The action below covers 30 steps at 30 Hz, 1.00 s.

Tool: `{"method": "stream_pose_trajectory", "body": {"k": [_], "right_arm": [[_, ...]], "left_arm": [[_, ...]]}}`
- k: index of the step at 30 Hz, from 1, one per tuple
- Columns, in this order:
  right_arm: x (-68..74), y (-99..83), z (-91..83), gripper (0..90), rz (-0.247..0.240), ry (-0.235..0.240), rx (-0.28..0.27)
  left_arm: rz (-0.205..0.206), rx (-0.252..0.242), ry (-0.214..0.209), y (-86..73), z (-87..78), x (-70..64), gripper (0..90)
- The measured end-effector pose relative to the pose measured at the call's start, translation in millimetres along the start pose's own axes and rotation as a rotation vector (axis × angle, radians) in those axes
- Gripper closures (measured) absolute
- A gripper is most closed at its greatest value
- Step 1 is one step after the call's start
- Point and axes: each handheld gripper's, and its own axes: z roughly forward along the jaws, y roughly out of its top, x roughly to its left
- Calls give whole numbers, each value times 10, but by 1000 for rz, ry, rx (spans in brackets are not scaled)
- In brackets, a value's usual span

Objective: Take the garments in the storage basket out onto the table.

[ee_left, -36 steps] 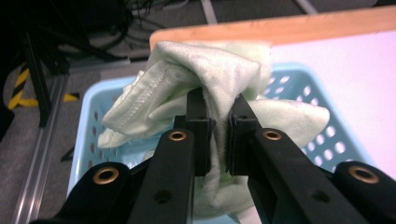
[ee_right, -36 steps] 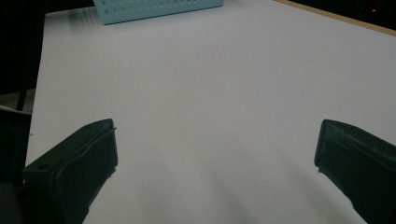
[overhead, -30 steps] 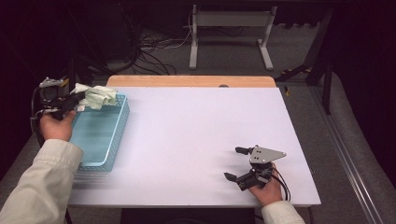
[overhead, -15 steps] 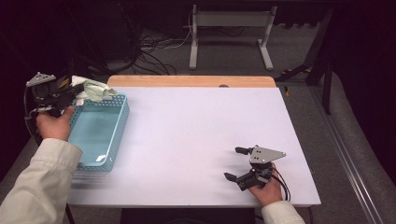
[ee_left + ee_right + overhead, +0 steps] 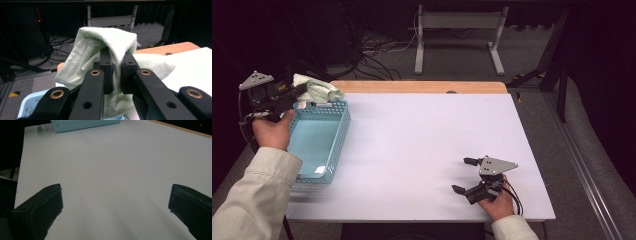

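A pale green cloth (image 5: 318, 91) hangs bunched over the far end of a light blue basket (image 5: 319, 137) at the table's left. My left gripper (image 5: 298, 92) is shut on the cloth (image 5: 110, 47), whose folds drape over both jaws; the gripper (image 5: 117, 66) is held above the basket's far left corner. My right gripper (image 5: 464, 175) rests open near the table's front right, its jaws wide apart with only bare white tabletop between them (image 5: 115, 202). The basket (image 5: 82, 125) lies far ahead of it.
The white table (image 5: 427, 145) has a wooden strip (image 5: 422, 86) along its far edge. A small white scrap (image 5: 318, 171) lies inside the basket. Cables and a metal stand (image 5: 457, 35) sit on the floor beyond the table.
My left gripper has moved left and slightly back with the cloth, lifting it toward the basket's far left corner. The right gripper has stayed still.
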Motion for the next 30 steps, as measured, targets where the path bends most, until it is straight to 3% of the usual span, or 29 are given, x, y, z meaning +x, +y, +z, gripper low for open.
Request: {"method": "stream_pose_trajectory", "body": {"k": [14, 30], "right_arm": [[1, 0, 1, 1, 0, 1, 2], [2, 0, -1, 1, -2, 2, 1]], "left_arm": [[58, -28, -138, 144, -10, -465, 832], [104, -7, -313, 91, 148, -1025, 831]]}}
